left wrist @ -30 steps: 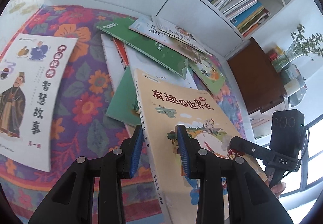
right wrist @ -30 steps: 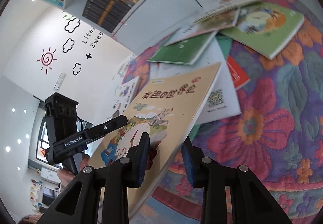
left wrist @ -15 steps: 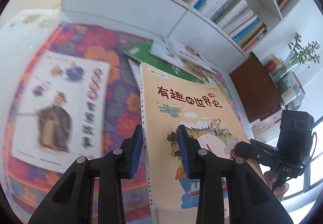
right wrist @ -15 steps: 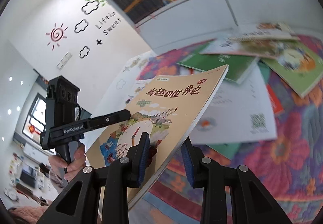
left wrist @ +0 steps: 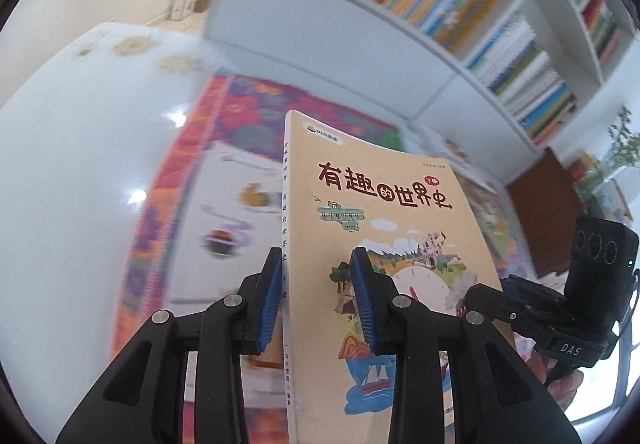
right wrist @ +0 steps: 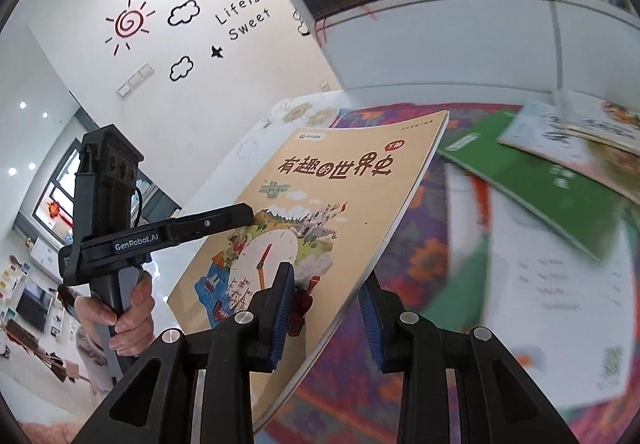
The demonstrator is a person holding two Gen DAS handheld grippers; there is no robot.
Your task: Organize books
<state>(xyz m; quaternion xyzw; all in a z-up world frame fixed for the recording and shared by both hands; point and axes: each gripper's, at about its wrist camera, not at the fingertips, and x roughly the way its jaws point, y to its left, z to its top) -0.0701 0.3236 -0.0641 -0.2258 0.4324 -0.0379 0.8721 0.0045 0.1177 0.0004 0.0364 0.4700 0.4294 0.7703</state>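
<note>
Left wrist view: the left gripper (left wrist: 316,300) clamps the spine edge of one tan paperback history book (left wrist: 372,212), lifted clear above the flowered quilt (left wrist: 248,112). One white storybook (left wrist: 232,228) lies flat below.

Right wrist view: the right gripper (right wrist: 326,308) straddles the book's page edge; whether its pads actually pinch cannot be told. The limp cover could bend or slide out if the two grips pull unevenly. At least four loose books are visible on the quilt, including one green workbook (right wrist: 532,180)
</note>
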